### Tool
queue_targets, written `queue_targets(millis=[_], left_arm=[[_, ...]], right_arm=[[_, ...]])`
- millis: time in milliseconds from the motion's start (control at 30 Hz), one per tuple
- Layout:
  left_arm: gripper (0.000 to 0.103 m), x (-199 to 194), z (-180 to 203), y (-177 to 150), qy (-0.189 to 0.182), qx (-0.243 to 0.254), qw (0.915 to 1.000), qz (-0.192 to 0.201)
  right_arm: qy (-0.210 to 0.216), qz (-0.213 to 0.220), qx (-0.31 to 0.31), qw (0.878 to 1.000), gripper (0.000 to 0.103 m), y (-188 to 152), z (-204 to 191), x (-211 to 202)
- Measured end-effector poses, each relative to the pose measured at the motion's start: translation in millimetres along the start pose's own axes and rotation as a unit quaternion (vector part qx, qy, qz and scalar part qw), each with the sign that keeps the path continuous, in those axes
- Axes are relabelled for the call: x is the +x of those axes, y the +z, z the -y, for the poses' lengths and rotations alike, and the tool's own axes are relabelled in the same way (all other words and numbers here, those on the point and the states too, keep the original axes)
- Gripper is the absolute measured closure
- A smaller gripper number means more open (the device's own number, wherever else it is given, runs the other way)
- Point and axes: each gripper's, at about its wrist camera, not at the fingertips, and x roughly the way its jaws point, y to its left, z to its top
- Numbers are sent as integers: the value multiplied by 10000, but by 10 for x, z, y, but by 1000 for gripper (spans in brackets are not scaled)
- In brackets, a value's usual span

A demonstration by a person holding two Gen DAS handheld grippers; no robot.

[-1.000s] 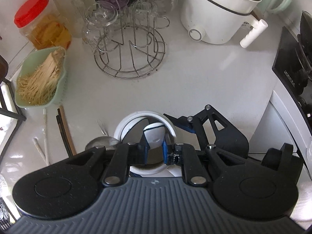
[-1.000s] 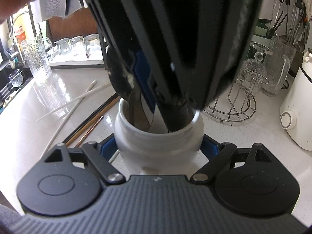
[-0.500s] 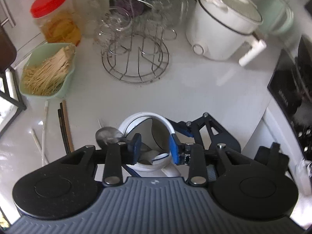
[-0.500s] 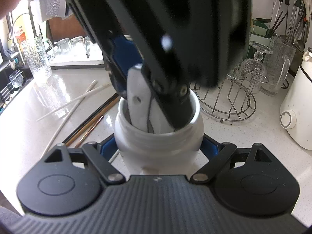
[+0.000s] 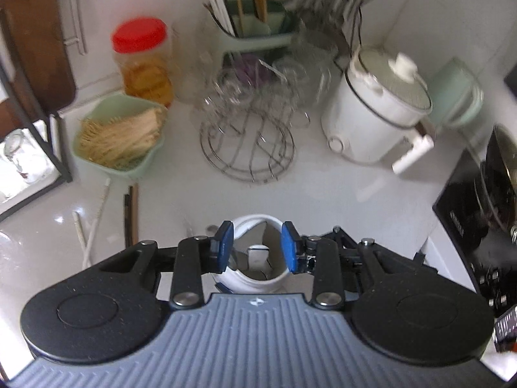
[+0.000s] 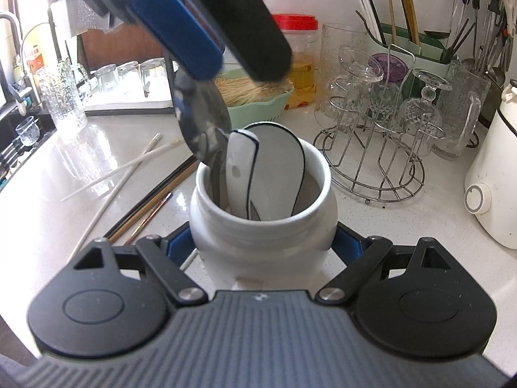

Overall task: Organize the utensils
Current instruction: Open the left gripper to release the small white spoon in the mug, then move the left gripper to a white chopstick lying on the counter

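Right wrist view: right gripper (image 6: 263, 245) clamps the white jar (image 6: 261, 226) holding spoons (image 6: 258, 174); left gripper (image 5: 257, 247) hovers above, jaws parted, empty; distant labels seemingly unreadable.

White ceramic jar (image 6: 261, 226) stands upright on the counter. Two white spoons (image 6: 258, 174) with dark rims and a metal spoon (image 6: 203, 123) are leaned inside, bowls up. Loose chopsticks (image 6: 129, 174) lie to its left.

Left tool (image 5: 257, 245): ribbed grey housing, two round black caps, black linkage arms with silver screws, blue pads (image 5: 289, 246). Right tool (image 6: 262, 245): identical build, small white emblem on housing, blue pads (image 6: 179, 242) partly hidden.
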Motion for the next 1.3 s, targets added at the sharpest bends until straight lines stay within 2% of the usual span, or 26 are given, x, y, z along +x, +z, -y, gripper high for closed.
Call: queue_targets(millis=[167, 500, 600, 733, 933, 1100, 1300], left_arm=[[66, -217, -124, -111, 55, -354, 9987, 363], [66, -487, -412, -432, 319, -748, 9933, 823], [66, -603, -528, -520, 629, -842, 9882, 1112], [66, -720, -743, -686, 680, -1159, 9822, 1310], [66, -670, -1004, -1045, 768, -1558, 9753, 1363], [66, -501, -1179, -1333, 703, -1857, 9716, 1284], [66, -230, -1416, -1557, 799, -2124, 9679, 1084]], right_arm=[[7, -8, -11, 10000, 12, 6, -4, 2], [9, -28, 48, 10000, 12, 9, 4, 6], [11, -15, 38, 10000, 12, 3, 5, 4], [54, -51, 17, 10000, 12, 6, 14, -1], [56, -89, -5, 9999, 12, 9, 12, -5], [4, -98, 53, 9999, 12, 11, -7, -4], [-25, -148, 80, 9999, 12, 23, -5, -3]])
